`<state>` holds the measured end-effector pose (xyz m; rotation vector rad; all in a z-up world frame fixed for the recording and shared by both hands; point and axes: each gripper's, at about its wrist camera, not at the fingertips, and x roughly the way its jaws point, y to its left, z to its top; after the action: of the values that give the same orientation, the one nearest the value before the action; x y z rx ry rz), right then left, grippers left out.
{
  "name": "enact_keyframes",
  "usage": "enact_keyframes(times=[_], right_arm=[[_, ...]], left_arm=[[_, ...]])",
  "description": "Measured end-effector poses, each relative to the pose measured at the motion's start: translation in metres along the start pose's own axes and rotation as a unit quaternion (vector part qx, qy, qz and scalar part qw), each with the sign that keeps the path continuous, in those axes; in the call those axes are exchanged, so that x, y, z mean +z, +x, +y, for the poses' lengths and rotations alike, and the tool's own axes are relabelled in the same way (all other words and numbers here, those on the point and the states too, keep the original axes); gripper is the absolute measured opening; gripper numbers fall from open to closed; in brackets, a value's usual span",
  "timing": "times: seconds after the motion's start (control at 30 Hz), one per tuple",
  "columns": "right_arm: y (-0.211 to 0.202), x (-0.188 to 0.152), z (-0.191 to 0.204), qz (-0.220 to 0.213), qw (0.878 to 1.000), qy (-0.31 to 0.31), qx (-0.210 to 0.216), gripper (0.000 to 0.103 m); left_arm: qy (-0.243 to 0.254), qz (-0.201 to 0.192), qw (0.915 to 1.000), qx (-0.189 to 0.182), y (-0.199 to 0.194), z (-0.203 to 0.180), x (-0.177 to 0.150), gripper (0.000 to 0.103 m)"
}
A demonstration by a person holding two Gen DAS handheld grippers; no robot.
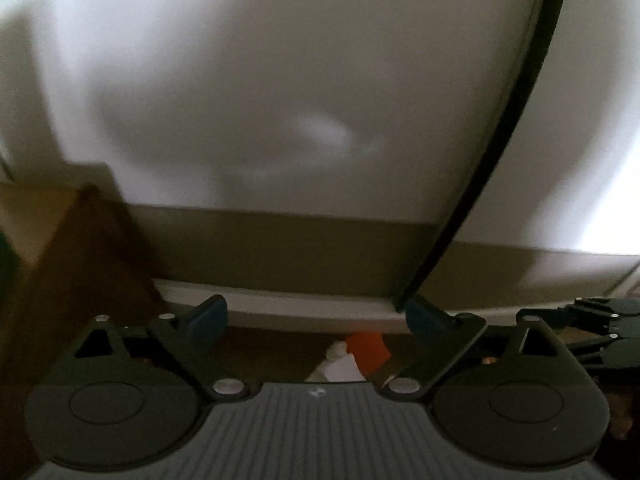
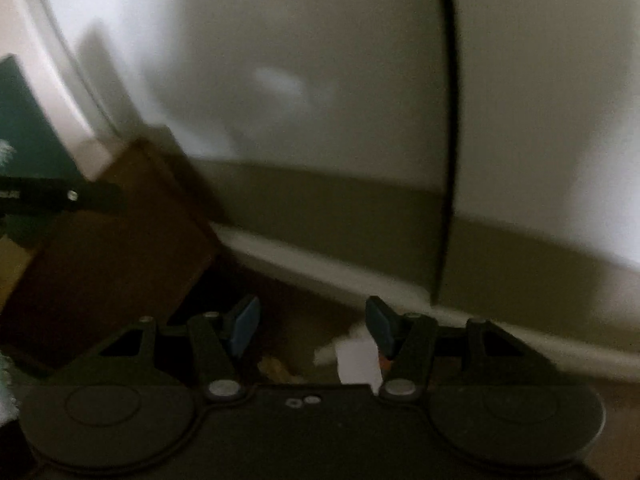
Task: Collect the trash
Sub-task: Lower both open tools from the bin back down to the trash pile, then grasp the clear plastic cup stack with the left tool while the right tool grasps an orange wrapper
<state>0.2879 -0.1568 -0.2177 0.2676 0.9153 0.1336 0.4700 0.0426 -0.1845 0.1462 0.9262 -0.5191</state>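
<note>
Black claws (image 1: pixel 316 320) (image 2: pixel 312 324) — teal-blue pads; silver pivot screws; ribbed grey housing

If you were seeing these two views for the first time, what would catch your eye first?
First, the bright orange scrap and crumpled white paper on the brown floor, low between the open left gripper fingers. Then the thin black cable running down the pale wall, and the brown cardboard box at left.
</note>
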Motion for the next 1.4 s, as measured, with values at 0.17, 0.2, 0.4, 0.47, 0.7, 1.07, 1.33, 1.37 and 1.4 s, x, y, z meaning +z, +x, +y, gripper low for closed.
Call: enact_keyframes(times=[0.17,0.2,0.4,0.47,0.7,1.07,1.33,1.37,1.4], right_arm=[[0.052,-0.034,-0.026,0.065,0.998,0.015,-0.02,0.059],[0.065,-0.04,-0.028,0.082,0.996,0.011,-0.022,0.059],[0.135,-0.066,-0.014,0.153,0.986,-0.057,-0.029,0.059],[0.155,-0.081,-0.018,0.178,0.981,-0.071,-0.027,0.058],[0.217,-0.136,-0.029,0.267,0.957,-0.115,-0.025,0.058],[0.281,-0.19,-0.042,0.354,0.92,-0.168,-0.012,0.058],[0.308,-0.214,-0.043,0.389,0.904,-0.18,0.0,0.058],[0.309,-0.217,-0.043,0.392,0.901,-0.184,0.001,0.058],[0.31,-0.22,-0.043,0.393,0.9,-0.187,0.002,0.058]], left_arm=[[0.018,0.054,0.9982,-0.016,0.075,0.007,-0.021,0.098],[0.018,0.067,0.9975,-0.016,0.091,0.009,-0.026,0.098],[-0.038,0.143,0.9888,-0.018,0.183,0.034,-0.072,0.098],[-0.064,0.169,0.9834,-0.023,0.211,0.042,-0.09,0.098],[-0.155,0.238,0.9589,0.0,0.294,0.071,-0.152,0.098],[-0.313,0.35,0.8829,0.018,0.38,0.103,-0.238,0.098],[-0.371,0.373,0.8498,0.017,0.402,0.102,-0.273,0.098],[-0.377,0.376,0.8461,0.015,0.407,0.101,-0.277,0.098],[-0.381,0.377,0.8438,0.013,0.409,0.1,-0.28,0.098]])
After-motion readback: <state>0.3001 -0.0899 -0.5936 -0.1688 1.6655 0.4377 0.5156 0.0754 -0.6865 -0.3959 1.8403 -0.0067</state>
